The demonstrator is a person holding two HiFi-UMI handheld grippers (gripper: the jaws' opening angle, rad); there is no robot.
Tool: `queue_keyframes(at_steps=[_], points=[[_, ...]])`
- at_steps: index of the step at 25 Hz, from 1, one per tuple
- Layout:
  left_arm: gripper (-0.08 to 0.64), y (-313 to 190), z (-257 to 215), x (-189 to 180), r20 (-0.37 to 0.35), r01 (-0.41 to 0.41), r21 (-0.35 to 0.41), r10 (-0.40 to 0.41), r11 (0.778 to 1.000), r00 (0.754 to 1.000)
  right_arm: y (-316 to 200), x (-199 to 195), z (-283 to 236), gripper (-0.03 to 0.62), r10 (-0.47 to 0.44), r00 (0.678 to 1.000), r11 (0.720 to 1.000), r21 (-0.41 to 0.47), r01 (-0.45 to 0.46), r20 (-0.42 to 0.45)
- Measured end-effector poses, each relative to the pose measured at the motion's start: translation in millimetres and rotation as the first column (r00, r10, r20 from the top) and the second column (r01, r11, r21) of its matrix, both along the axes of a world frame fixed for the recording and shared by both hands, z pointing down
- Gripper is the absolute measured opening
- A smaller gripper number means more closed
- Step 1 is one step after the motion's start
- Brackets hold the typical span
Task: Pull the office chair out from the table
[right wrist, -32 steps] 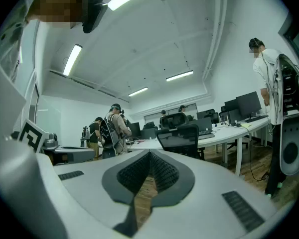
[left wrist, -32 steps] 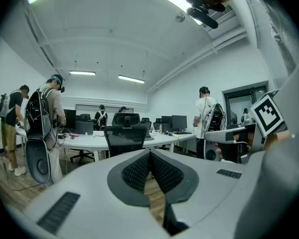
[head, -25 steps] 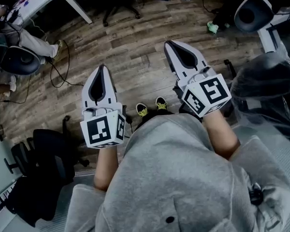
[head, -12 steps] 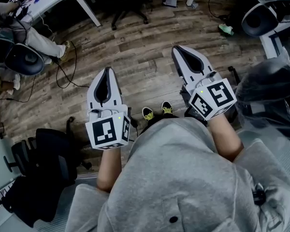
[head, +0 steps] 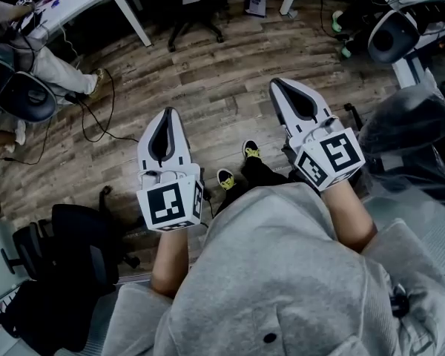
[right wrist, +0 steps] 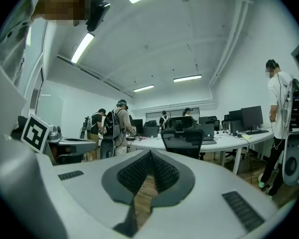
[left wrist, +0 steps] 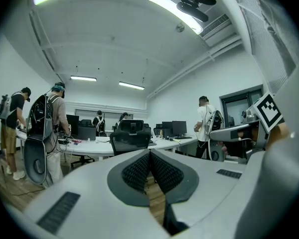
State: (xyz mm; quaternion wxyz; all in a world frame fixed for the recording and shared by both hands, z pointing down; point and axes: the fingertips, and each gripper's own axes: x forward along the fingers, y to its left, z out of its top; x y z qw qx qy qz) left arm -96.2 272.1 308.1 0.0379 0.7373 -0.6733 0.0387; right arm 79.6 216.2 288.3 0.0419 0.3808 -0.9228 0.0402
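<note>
Since both grippers hang empty over bare floor, the task looks barely begun. The left gripper has its jaws pressed together with nothing between them. The right gripper is the same, with pads meeting and no hold on anything. Both point forward, close to level, side by side.

The office chair, black with a headrest, stands straight ahead of the two grippers and well apart from them. Its back is turned toward them and its seat is tucked in at the white worktop beyond it. Wooden floor lies between the grippers and the chair.

By my reading, none of the pull is done: the chair sits at the worktop, untouched. Everything that matters is left: closing the gap, opening at least one gripper, taking hold of the backrest, and drawing the chair back clear of the worktop. Other people stand off to either side of the grippers, further along the worktop.
</note>
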Motion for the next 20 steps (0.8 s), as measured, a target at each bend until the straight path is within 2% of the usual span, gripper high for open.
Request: queue_keyframes(at_steps=[8,20], points=[[0.011,5,-4,-5,-0.001,0.025,0.028,-0.025,0.999,1.0,3,-8,0,0.029,-0.012,0.999,0.999,0.036,0.013,-0.045],[0.011,-17,-4,-21,0.027,0.055,0.016,-0.055,0.998,0.998,-31,-24,9,0.029,-0.02,1.0,1.0,0.022,0.02,-0.01]])
